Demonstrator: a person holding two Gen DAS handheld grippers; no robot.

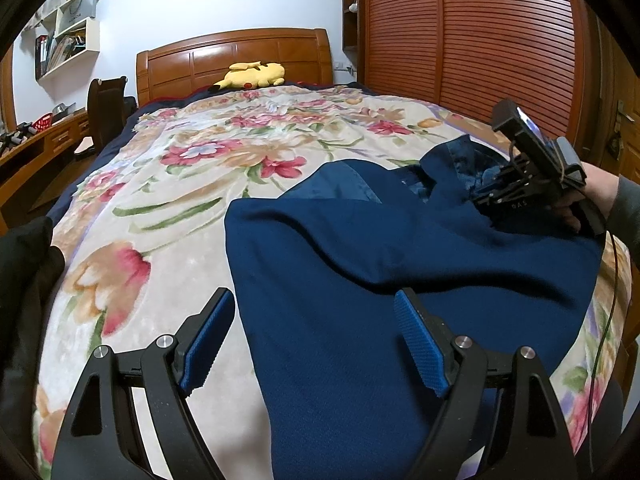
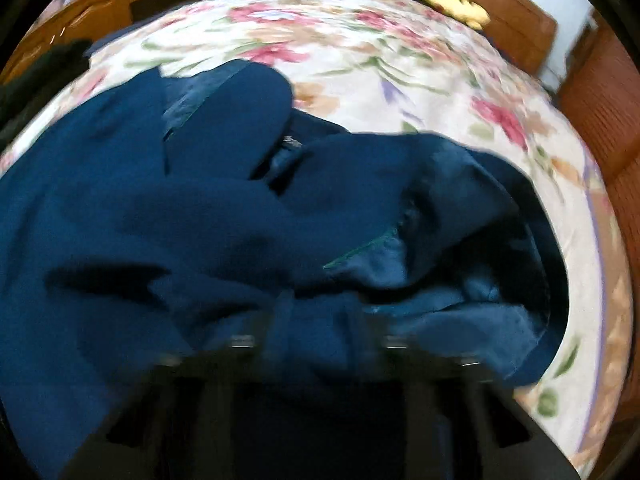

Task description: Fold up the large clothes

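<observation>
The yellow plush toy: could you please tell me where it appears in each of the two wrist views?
Left wrist view: the yellow plush toy lies top centre, against the wooden headboard at the bed's far end.
Right wrist view: it shows blurred at the upper right, again before the headboard.
Shared landmark: the floral blanket, with the blue garment on it.

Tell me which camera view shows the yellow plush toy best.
The left wrist view. There the yellow plush toy lies sharp and whole against the wooden headboard at the far end of the bed. In the right wrist view it is only a blurred yellow patch near the top edge, its shape unreadable.
</observation>
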